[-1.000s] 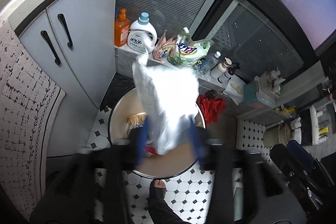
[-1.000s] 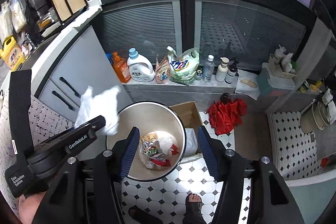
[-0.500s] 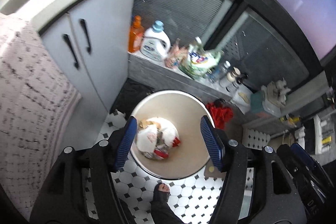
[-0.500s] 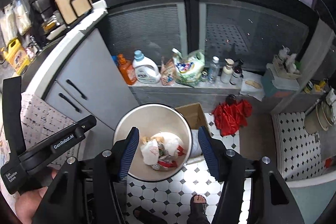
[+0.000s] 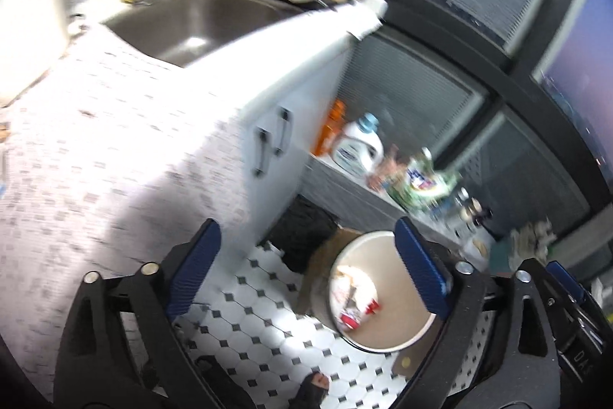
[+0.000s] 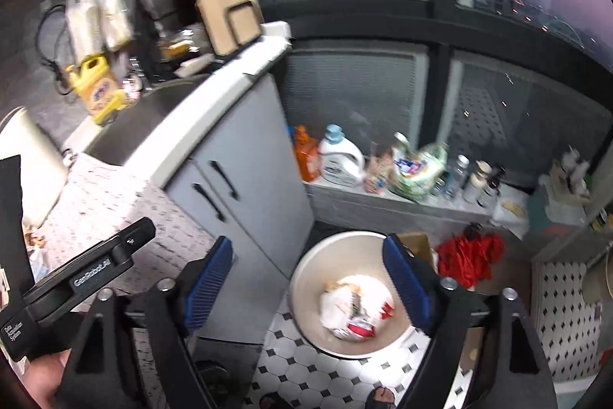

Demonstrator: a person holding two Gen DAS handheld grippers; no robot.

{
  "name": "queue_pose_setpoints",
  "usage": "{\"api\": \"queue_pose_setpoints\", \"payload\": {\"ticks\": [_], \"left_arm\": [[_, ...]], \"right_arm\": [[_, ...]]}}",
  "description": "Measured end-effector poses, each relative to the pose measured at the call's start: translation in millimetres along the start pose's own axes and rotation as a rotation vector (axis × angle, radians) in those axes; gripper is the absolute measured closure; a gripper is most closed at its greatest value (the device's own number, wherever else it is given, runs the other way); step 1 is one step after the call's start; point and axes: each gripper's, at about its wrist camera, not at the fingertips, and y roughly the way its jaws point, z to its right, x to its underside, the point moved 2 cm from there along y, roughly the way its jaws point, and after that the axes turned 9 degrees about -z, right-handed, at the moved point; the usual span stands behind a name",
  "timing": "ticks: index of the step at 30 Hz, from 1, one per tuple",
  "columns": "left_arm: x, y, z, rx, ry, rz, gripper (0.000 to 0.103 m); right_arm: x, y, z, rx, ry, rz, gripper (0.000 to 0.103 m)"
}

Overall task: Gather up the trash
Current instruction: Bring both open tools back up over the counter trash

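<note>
Change: a second ago the left tongs (image 5: 306,269) pinched a white crumpled bag above the bin (image 5: 377,292); now that bag lies inside the bin, and both views have swung away so the counter (image 5: 115,125) and sink (image 5: 191,22) fill the upper left.
Left tongs: jaws have just been opening and stand spread wide, nothing between the blue pads (image 5: 193,269).
Right tongs (image 6: 306,284): jaws have just been opening too, spread wide, nothing between them.
Trash (image 6: 354,311): white bag with red-and-white wrappers, heaped on the bottom of the round cream bin, well below both tongs.
Bin: stands on the black-and-white tiled floor (image 6: 306,367), just beside the grey cabinet (image 6: 245,186), with a cardboard box (image 6: 417,244) touching its far side.
Ledge (image 6: 383,202): behind the bin, carrying an orange bottle (image 6: 306,156), a white detergent jug (image 6: 341,160) and a green refill pouch (image 6: 419,173).
Red cloth (image 6: 469,257): on the floor to the right of the bin.
Counter: a yellow jug (image 6: 99,91) stands by the sink.
Sharpness: the left view is blurred.
</note>
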Motion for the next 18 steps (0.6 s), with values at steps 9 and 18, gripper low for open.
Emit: {"api": "queue_pose_setpoints", "payload": {"ticks": [9, 18], "left_arm": [[-6, -66, -97, -0.128, -0.155, 0.114, 0.006], [7, -123, -183, -0.248, -0.290, 0.186, 0.006]], "right_arm": [[-11, -15, -98, -0.129, -0.156, 0.039, 0.008], [-2, -24, -190, -0.266, -0.301, 0.032, 0.008]]}}
